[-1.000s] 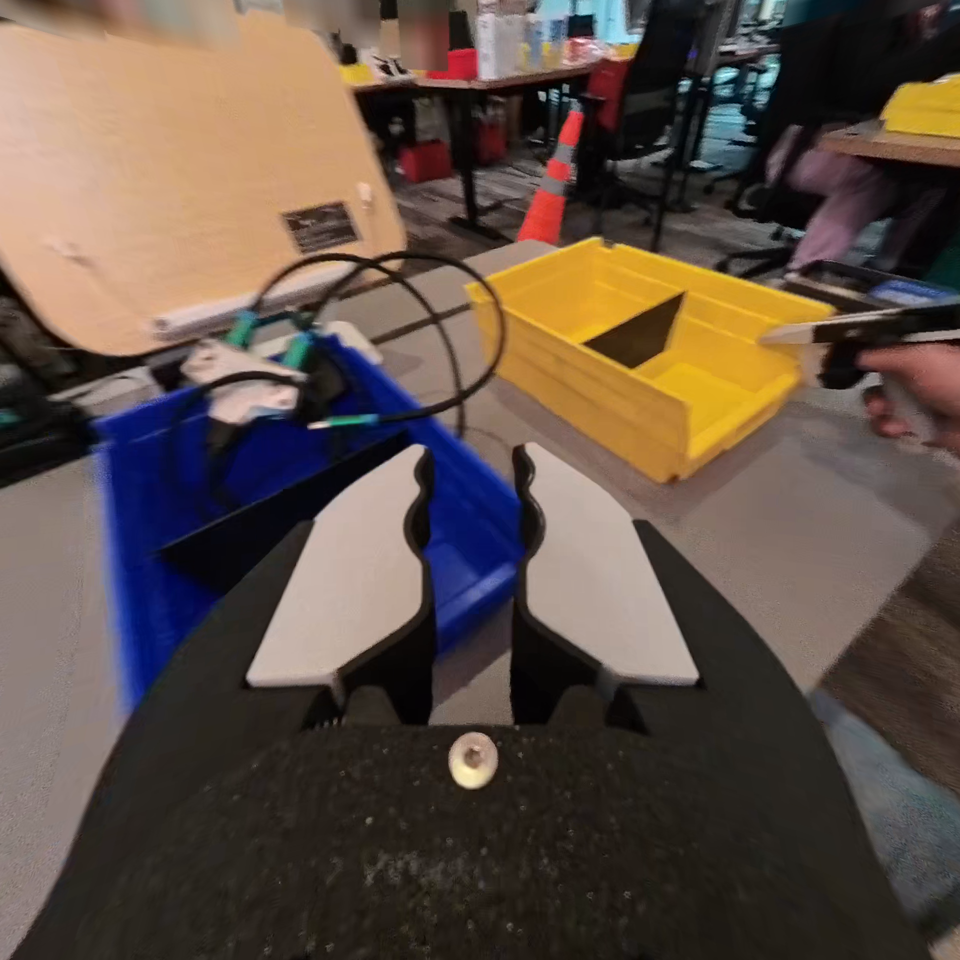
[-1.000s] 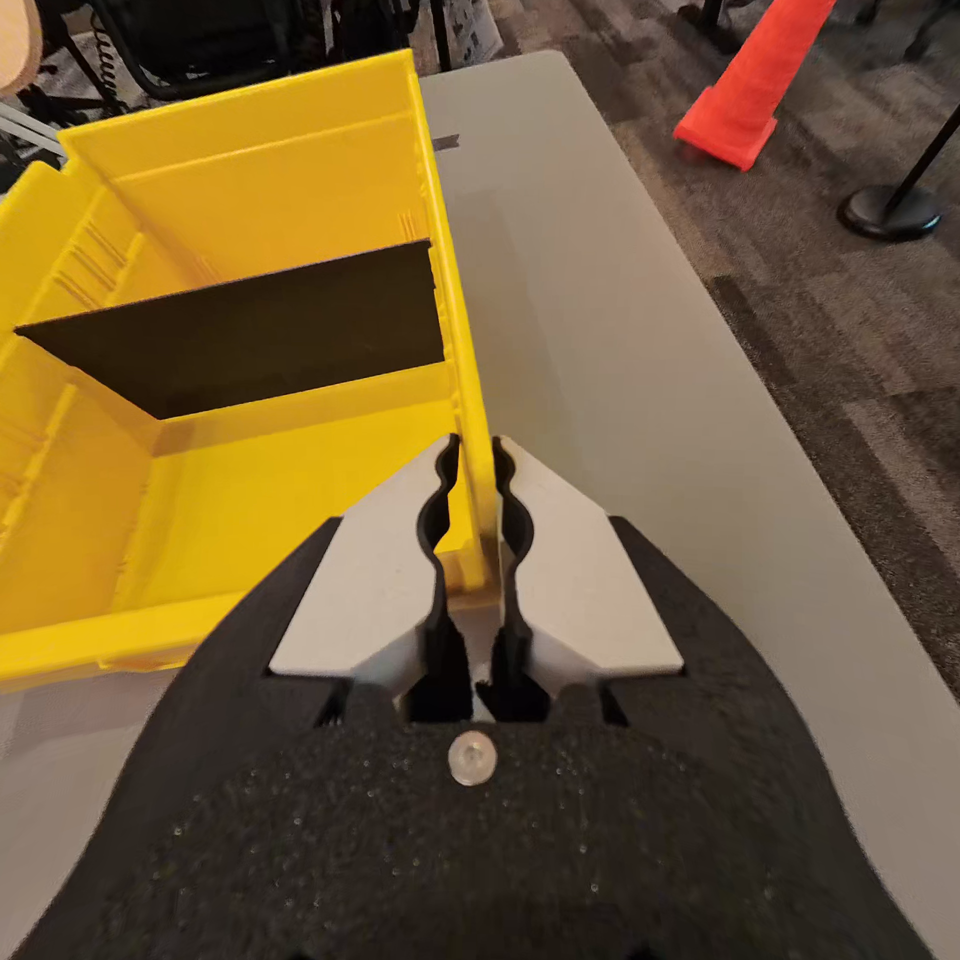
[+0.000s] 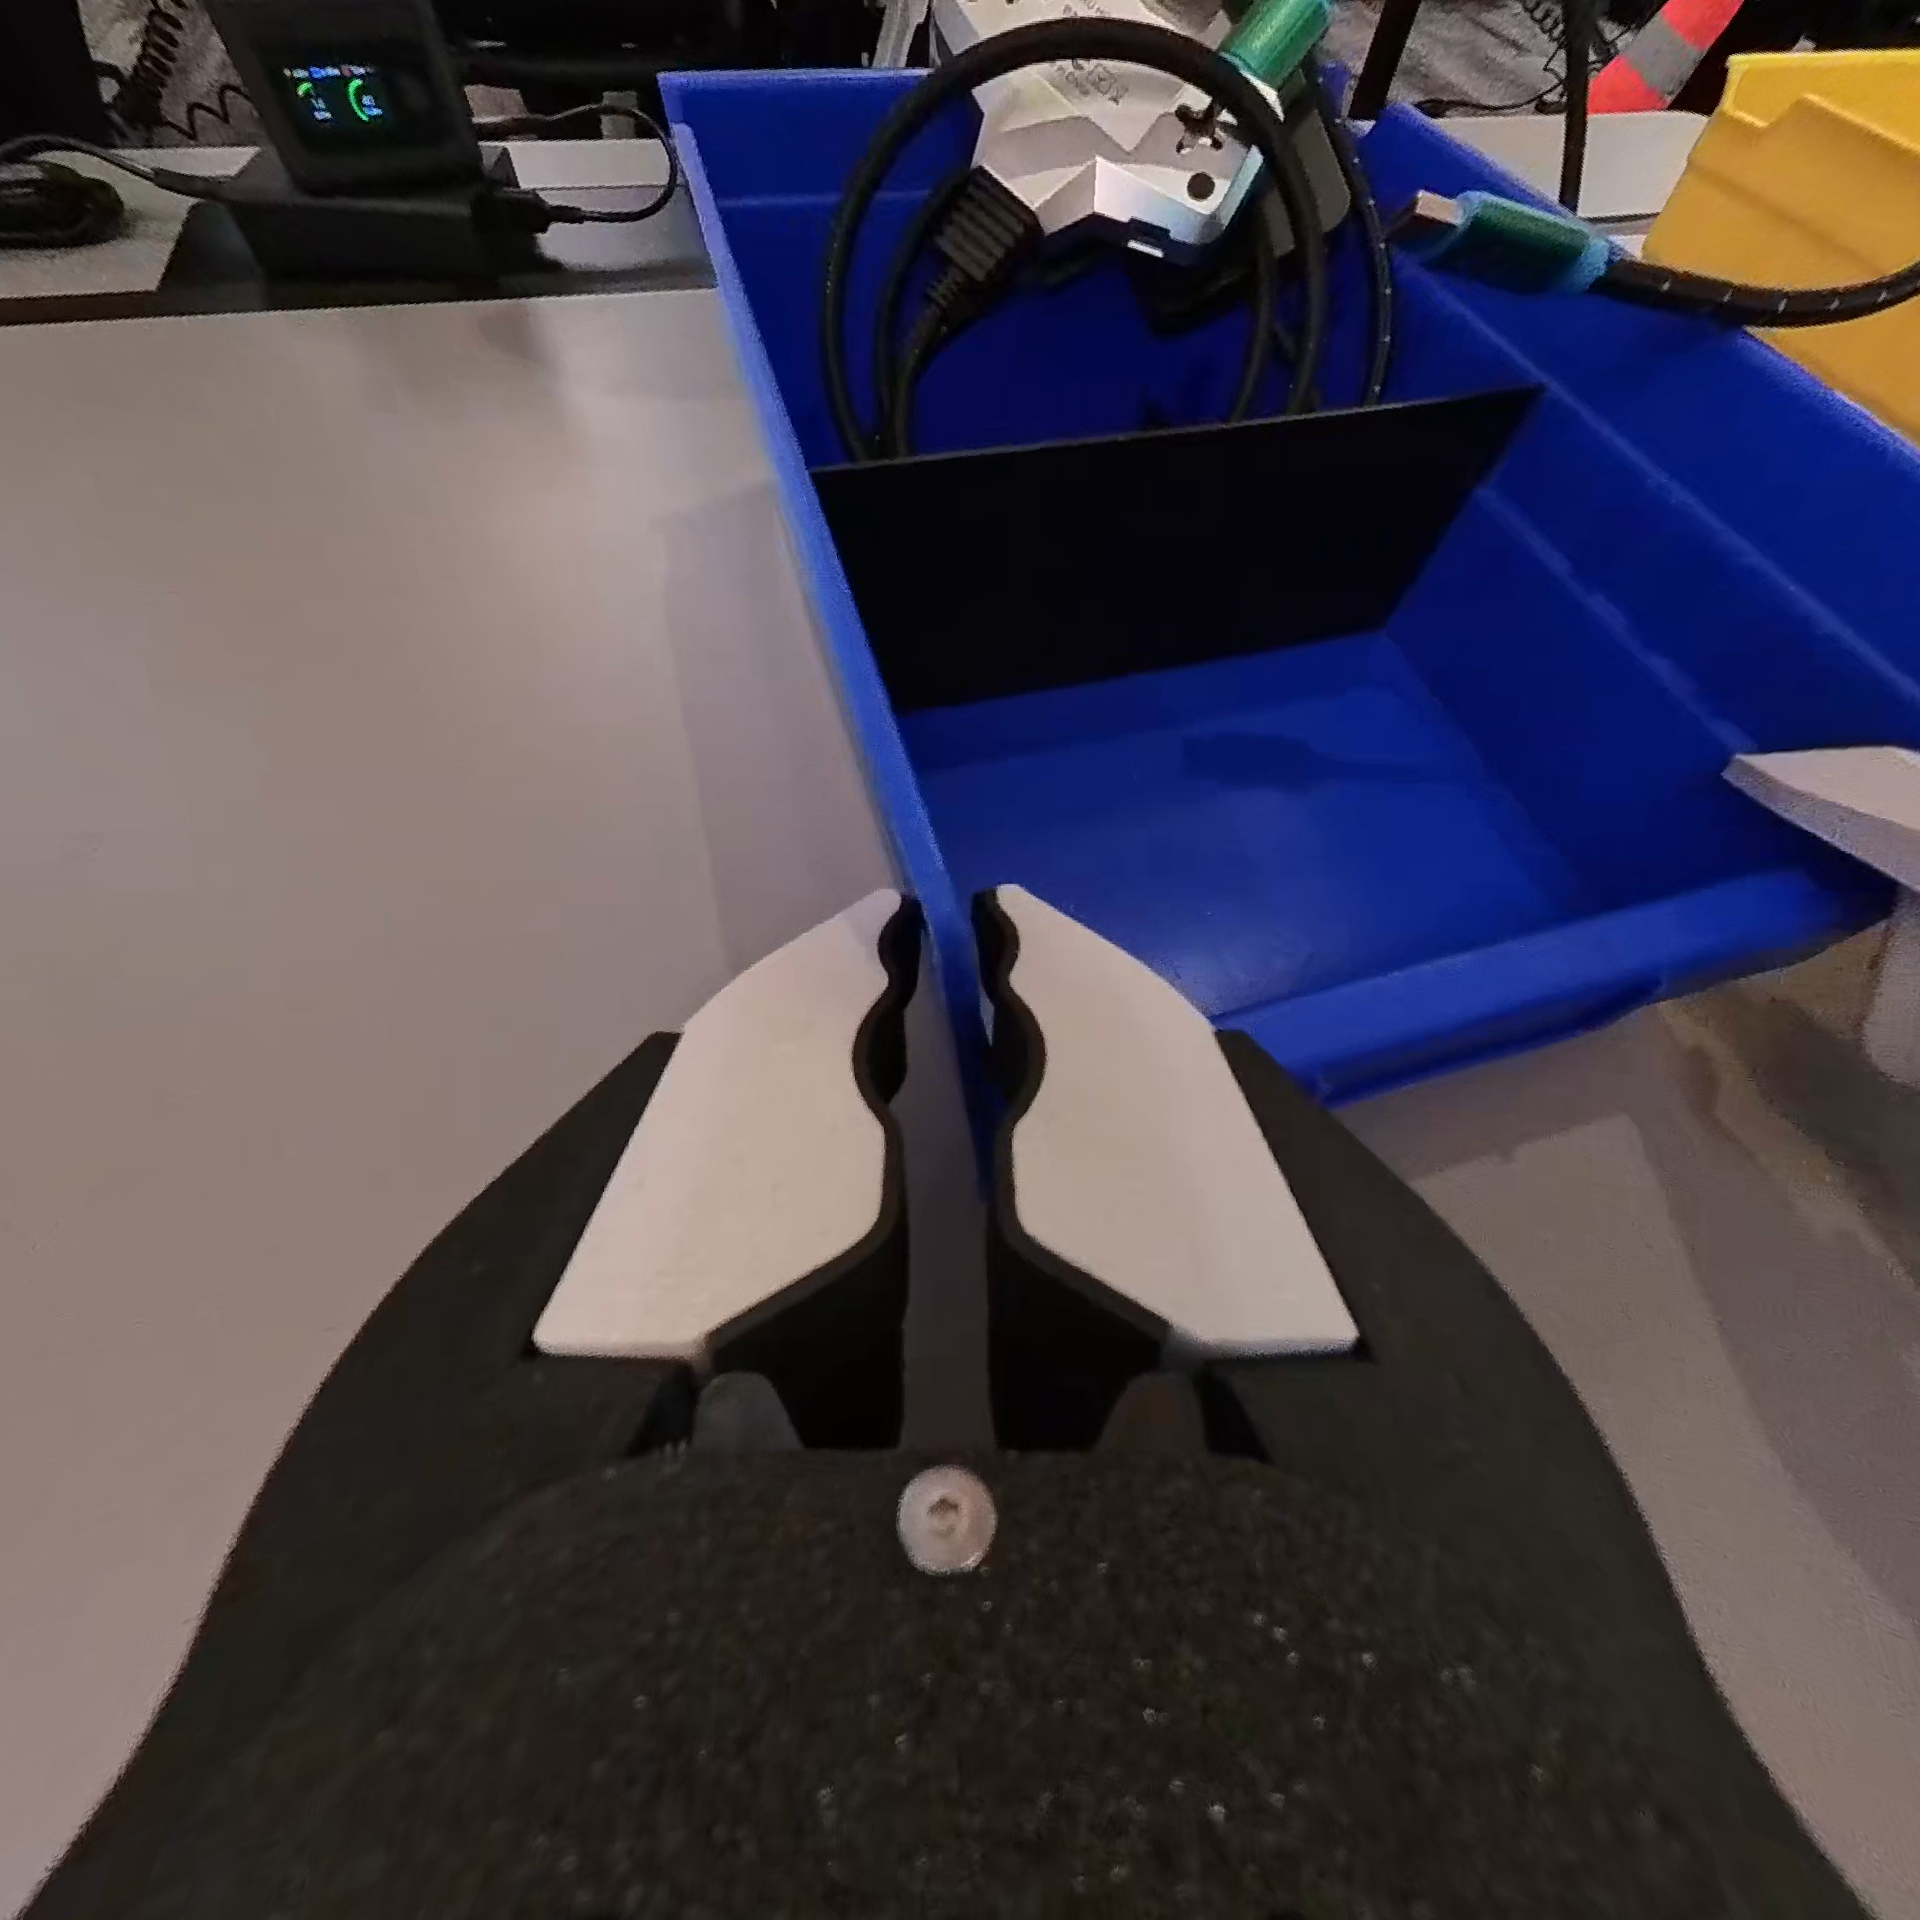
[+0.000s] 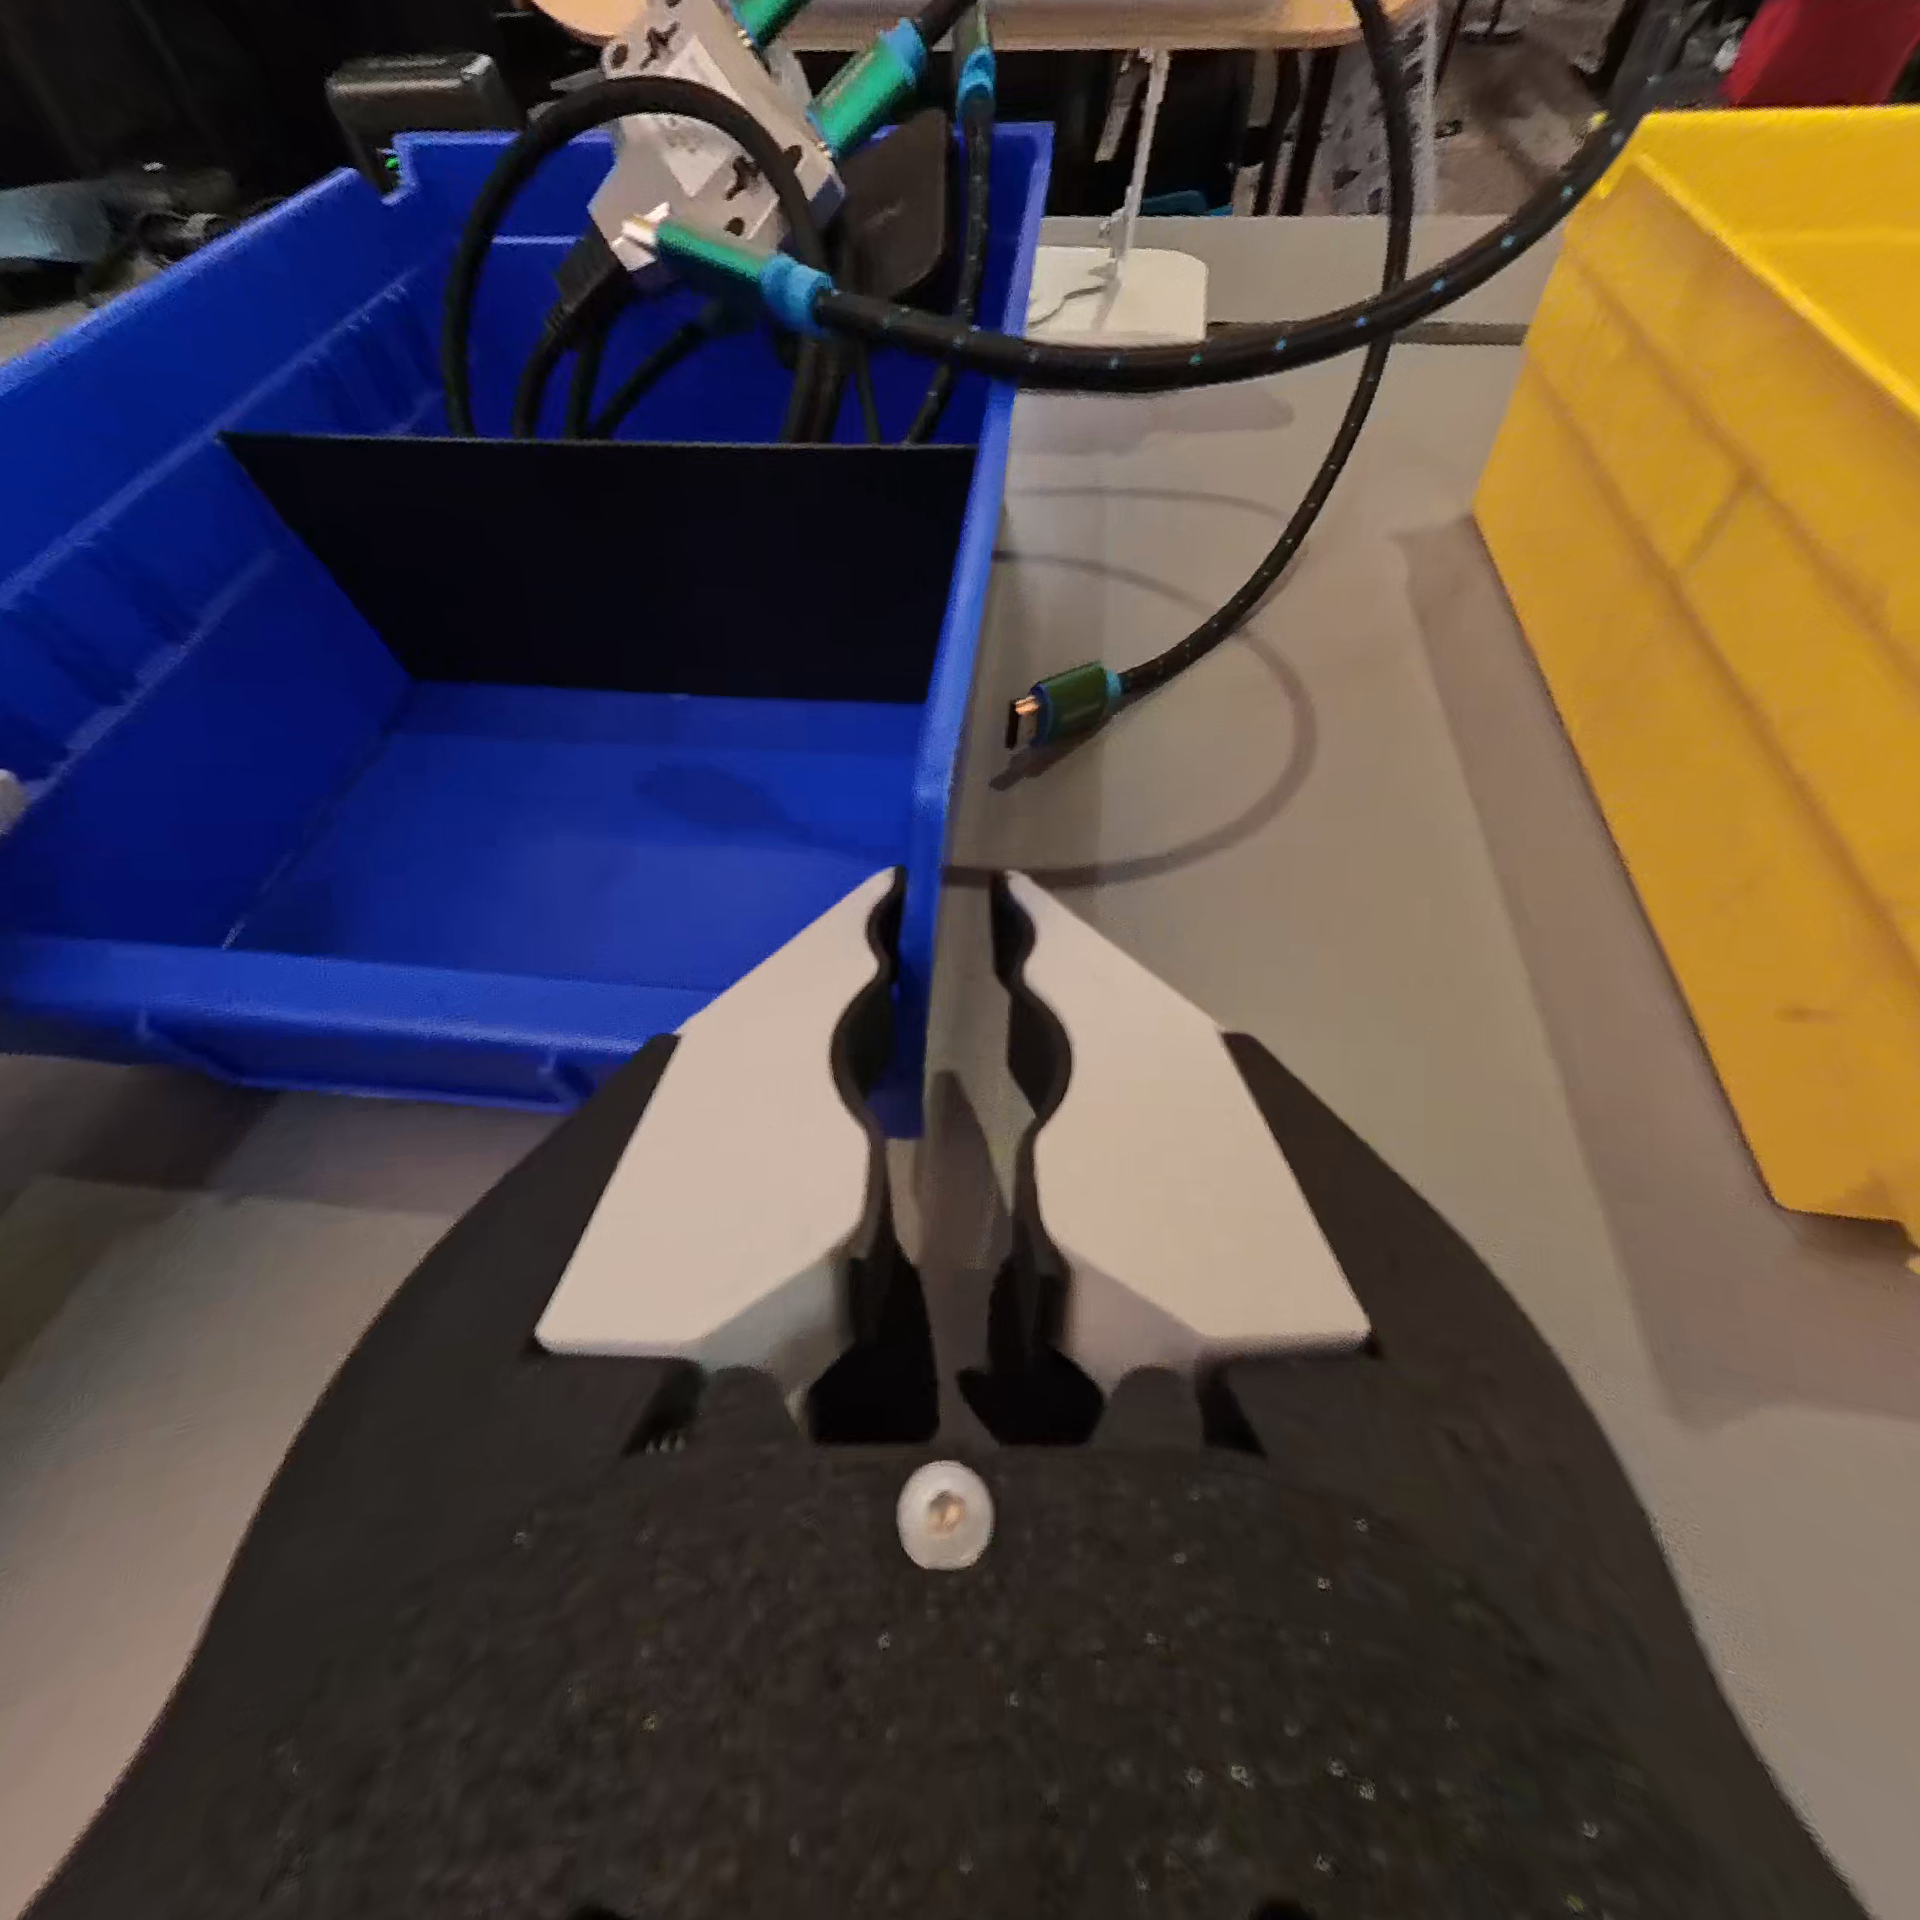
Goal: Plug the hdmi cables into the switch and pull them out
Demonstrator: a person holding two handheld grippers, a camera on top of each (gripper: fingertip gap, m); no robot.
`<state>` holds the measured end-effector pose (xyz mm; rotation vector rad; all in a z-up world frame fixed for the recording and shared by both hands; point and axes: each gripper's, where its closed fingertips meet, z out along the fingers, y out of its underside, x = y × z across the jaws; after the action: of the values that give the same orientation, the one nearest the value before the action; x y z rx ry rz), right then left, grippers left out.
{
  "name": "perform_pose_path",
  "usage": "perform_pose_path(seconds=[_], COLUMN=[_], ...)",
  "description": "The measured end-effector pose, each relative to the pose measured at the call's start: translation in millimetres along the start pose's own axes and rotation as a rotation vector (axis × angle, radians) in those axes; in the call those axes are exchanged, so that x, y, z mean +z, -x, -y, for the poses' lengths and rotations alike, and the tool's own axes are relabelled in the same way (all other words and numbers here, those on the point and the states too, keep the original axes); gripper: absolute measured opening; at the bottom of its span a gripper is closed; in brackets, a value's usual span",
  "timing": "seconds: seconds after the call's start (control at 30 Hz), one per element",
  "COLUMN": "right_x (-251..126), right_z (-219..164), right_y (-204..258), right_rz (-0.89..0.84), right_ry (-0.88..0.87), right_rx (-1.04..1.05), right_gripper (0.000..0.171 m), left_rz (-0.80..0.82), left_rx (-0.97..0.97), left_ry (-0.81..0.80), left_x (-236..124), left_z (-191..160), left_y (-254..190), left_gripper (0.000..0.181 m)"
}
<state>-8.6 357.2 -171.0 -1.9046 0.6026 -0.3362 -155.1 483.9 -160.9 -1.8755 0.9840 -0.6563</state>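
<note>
Now I clamp each narrow claw, left claw (image 3: pixel 948 914) and right claw (image 4: pixel 943 894), on a side wall of the blue bin (image 4: pixel 961 582); switch (image 4: pixel 707 171) and hdmi cables (image 4: pixel 1101 358) sit ahead, awaiting unplugging once I position the bin.

Black grippers (image 3: pixel 948 914), grey fingers (image 3: pixel 748 1143)

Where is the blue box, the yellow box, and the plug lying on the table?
blue box (image 4: pixel 961 623), right wrist view, right wall.
yellow box (image 4: pixel 1714 623), right wrist view, side wall.
plug (image 4: pixel 1070 707), right wrist view, green shell.
</note>
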Motion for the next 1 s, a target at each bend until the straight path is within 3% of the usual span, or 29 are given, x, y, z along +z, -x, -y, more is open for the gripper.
perform_pose_path(seconds=[0.03, 0.27, 0.53, 0.77, 1.0], right_x=[0.3, -14.1, -23.5, -22.3, 14.8], right_z=[-0.1, 13.5, 16.2, 45.7, 59.4], right_y=[4.7, 15.7, 56.6, 123.6, 224.0], right_rz=[0.022, -0.063, -0.052, -0.033, 0.047], right_ry=[0.003, -0.080, -0.113, -0.205, -0.222], right_rx=[-0.006, -0.091, -0.009, -0.004, -0.109], right_gripper=[0.004, 0.003, 0.003, 0.002, 0.002], left_rz=[0.005, 0.042, 0.079, 0.124, 0.176], left_rx=[0.009, 0.035, 0.061, 0.029, -0.010], left_ry=[0.002, 0.005, -0.014, -0.111, -0.113], left_x=[-0.2, -8.8, -40.2, -68.4, -82.4], left_z=[-0.3, 6.2, 10.4, 22.9, 15.4], left_y=[0.2, 12.1, 47.1, 113.0, 215.8], left_gripper=[0.010, 0.004, 0.003, 0.003, 0.003])
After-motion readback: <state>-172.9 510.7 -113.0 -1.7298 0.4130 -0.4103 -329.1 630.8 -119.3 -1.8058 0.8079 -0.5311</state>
